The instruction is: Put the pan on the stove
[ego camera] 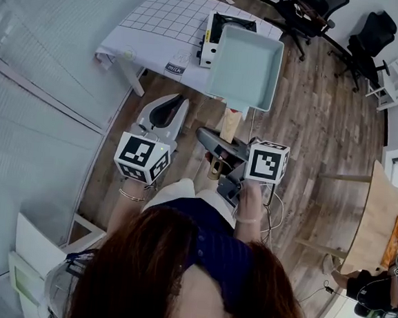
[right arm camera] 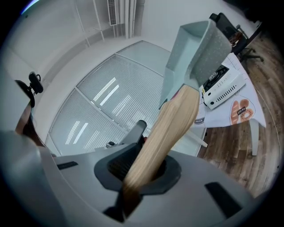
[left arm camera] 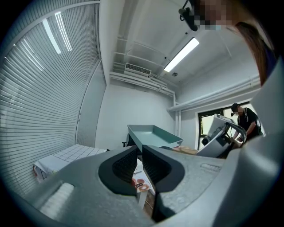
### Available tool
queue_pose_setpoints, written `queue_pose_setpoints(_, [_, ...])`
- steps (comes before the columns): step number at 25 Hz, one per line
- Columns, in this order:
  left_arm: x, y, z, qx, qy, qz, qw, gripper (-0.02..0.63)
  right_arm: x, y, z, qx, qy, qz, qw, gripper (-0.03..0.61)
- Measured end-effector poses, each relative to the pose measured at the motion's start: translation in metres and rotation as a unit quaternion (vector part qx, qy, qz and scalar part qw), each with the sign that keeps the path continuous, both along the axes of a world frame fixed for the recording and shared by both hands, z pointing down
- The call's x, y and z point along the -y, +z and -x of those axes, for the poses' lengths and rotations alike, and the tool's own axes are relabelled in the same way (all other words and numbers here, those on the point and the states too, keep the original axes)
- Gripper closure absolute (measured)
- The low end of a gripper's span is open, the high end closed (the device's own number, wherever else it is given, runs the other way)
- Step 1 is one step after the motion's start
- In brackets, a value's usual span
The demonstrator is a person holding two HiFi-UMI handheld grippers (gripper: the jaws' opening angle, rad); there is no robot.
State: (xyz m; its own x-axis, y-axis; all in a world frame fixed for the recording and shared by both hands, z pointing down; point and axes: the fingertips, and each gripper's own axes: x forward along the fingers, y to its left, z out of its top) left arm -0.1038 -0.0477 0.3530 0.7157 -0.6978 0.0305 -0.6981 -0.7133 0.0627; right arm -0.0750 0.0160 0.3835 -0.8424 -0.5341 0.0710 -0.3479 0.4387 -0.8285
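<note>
The square teal pan (ego camera: pixel 245 65) hangs in the air by its wooden handle (ego camera: pixel 229 126), tilted over the near edge of the table. My right gripper (ego camera: pixel 225 142) is shut on that handle; in the right gripper view the handle (right arm camera: pixel 173 128) runs up from between the jaws (right arm camera: pixel 142 170) to the pan (right arm camera: pixel 195 48). The white stove (ego camera: pixel 210 41) sits on the grid-patterned table (ego camera: pixel 162 20), partly hidden behind the pan, and shows again as the stove (right arm camera: pixel 224 84). My left gripper (ego camera: pixel 168 105) is held left of the handle, shut and empty (left arm camera: pixel 140 162), with the pan (left arm camera: pixel 153 135) beyond it.
Two black office chairs (ego camera: pixel 309 9) (ego camera: pixel 372 38) stand behind the table on the wooden floor. A wooden table (ego camera: pixel 377 219) and another person (ego camera: pixel 374 291) are at the right. A glass wall with blinds (ego camera: pixel 47 72) runs along the left.
</note>
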Motion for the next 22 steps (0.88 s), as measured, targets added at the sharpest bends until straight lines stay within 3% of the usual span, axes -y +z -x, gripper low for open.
queue_pose_setpoints(22, [0.034,-0.002,-0.008,-0.005,0.017,0.0,0.9998,0.572,0.035,-0.002,-0.002,0.004,0.014,0.004,1.0,0.529])
